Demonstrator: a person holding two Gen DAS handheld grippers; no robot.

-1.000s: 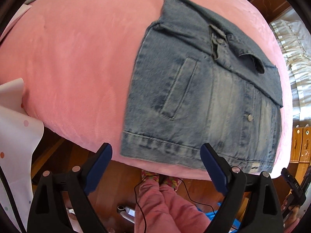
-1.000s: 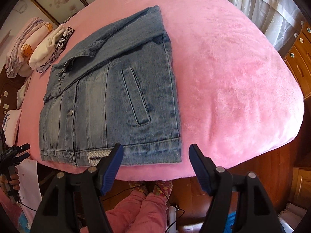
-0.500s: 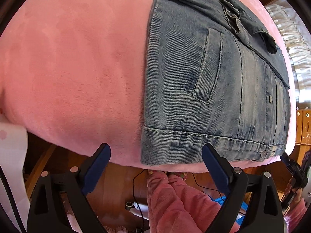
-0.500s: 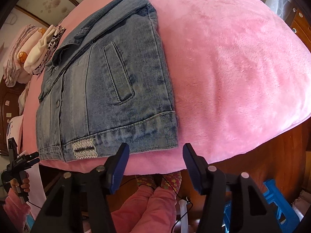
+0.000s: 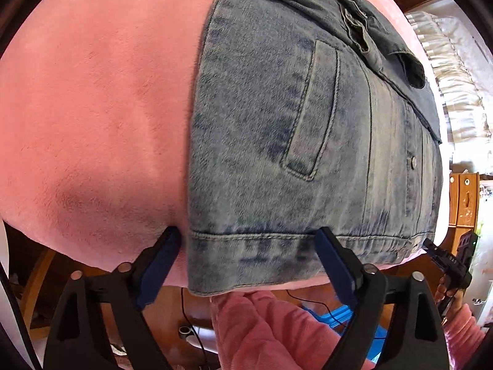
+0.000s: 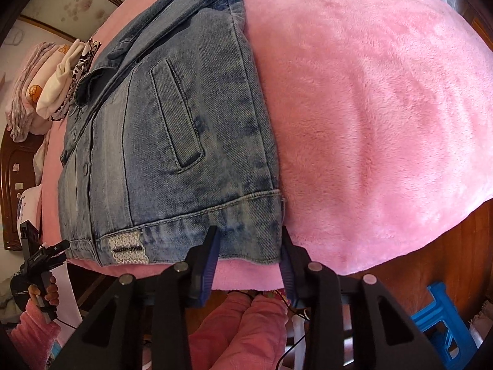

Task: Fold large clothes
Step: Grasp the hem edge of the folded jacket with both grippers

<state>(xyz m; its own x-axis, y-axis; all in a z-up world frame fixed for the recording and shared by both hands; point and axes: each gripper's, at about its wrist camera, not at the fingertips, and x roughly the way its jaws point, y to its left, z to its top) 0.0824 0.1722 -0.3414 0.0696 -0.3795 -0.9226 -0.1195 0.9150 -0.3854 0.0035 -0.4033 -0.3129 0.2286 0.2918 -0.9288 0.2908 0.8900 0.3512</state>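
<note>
Lying lengthwise, hem nearest — denim jacket; both tools closing astride hem corners.

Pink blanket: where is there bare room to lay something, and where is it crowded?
Bare pink blanket lies either side of the denim jacket: a wide patch beyond its side seam in the right wrist view, another in the left. Crowded: folded clothes beyond the collar.

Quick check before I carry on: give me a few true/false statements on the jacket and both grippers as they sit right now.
1. The denim jacket lies on a pink blanket. True.
2. The left gripper straddles the jacket's hem corner. True.
3. The right gripper is up at the collar. False: it is at the hem corner, jaws closing around it.
4. The jacket is spread open with sleeves out. False: it is folded narrow, pocket facing up.
5. Folded clothes lie beyond the jacket. True.
</note>
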